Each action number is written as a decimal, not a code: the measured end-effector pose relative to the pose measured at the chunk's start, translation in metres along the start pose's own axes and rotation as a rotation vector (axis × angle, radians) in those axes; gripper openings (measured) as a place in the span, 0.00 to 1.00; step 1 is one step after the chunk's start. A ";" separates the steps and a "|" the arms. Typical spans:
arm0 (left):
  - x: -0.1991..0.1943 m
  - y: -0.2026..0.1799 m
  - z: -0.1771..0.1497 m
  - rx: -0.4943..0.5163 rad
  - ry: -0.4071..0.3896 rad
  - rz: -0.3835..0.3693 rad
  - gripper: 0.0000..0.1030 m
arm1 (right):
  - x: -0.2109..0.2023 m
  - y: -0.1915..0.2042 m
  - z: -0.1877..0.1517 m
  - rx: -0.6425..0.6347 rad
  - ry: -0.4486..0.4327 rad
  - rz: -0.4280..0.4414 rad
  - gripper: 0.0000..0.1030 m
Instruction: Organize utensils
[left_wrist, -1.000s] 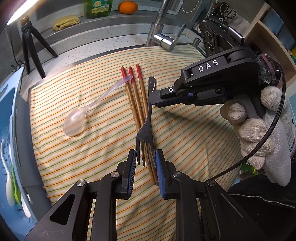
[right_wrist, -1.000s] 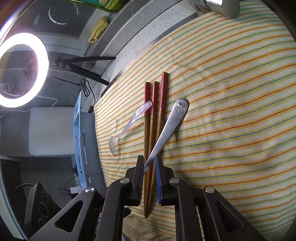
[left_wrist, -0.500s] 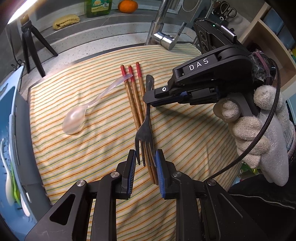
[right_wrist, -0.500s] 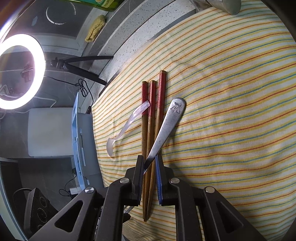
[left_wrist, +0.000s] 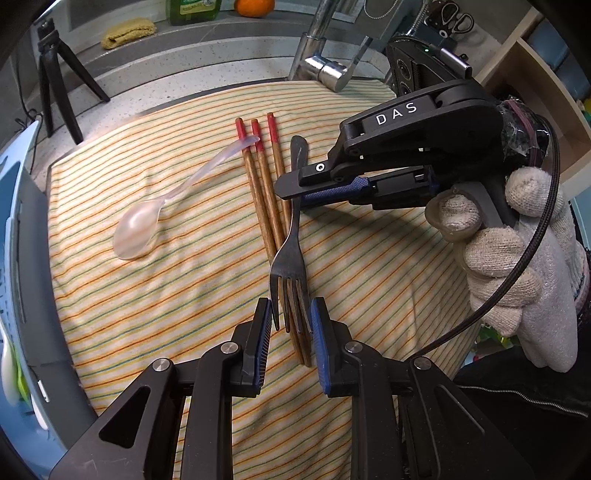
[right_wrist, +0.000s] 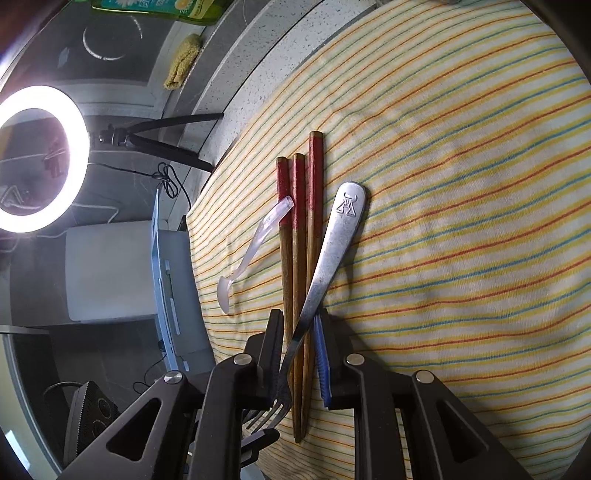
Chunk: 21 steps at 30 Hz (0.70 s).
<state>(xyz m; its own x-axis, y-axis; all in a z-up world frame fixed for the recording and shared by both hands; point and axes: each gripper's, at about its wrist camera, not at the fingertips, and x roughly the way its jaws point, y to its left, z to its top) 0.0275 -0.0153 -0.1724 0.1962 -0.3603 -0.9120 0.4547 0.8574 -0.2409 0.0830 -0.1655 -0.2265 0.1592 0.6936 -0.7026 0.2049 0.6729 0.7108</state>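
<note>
Now the right gripper (right_wrist: 299, 332) clamps the fork (right_wrist: 332, 251) (handle crossing chopsticks (right_wrist: 297, 236)); left gripper (left_wrist: 290, 325) open around its tines.

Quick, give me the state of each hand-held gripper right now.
Left hand-held gripper: open, straddling the fork tines and chopsticks.
Right hand-held gripper: around the fork's handle; whether it grips cannot be told.

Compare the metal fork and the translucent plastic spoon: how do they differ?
The dark metal fork lies across the red-tipped wooden chopsticks, its neck between the right gripper jaws; the translucent plastic spoon lies apart, untouched, only its handle tip over one chopstick. The fork is opaque with tines, the spoon see-through with a bowl. Both rest on the striped cloth.
</note>
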 end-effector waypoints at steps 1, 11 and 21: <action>0.000 0.000 -0.001 0.000 -0.001 0.000 0.20 | 0.001 0.000 0.000 0.002 0.002 -0.002 0.16; -0.006 0.000 0.000 0.002 -0.016 -0.011 0.19 | 0.003 -0.005 -0.001 0.027 0.017 0.024 0.16; -0.010 -0.004 -0.003 0.022 -0.025 -0.011 0.20 | -0.011 0.005 -0.005 -0.002 -0.024 0.012 0.09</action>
<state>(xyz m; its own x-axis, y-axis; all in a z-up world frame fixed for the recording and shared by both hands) 0.0209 -0.0144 -0.1634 0.2126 -0.3788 -0.9007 0.4755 0.8454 -0.2433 0.0773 -0.1681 -0.2150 0.1844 0.6956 -0.6944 0.2005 0.6650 0.7194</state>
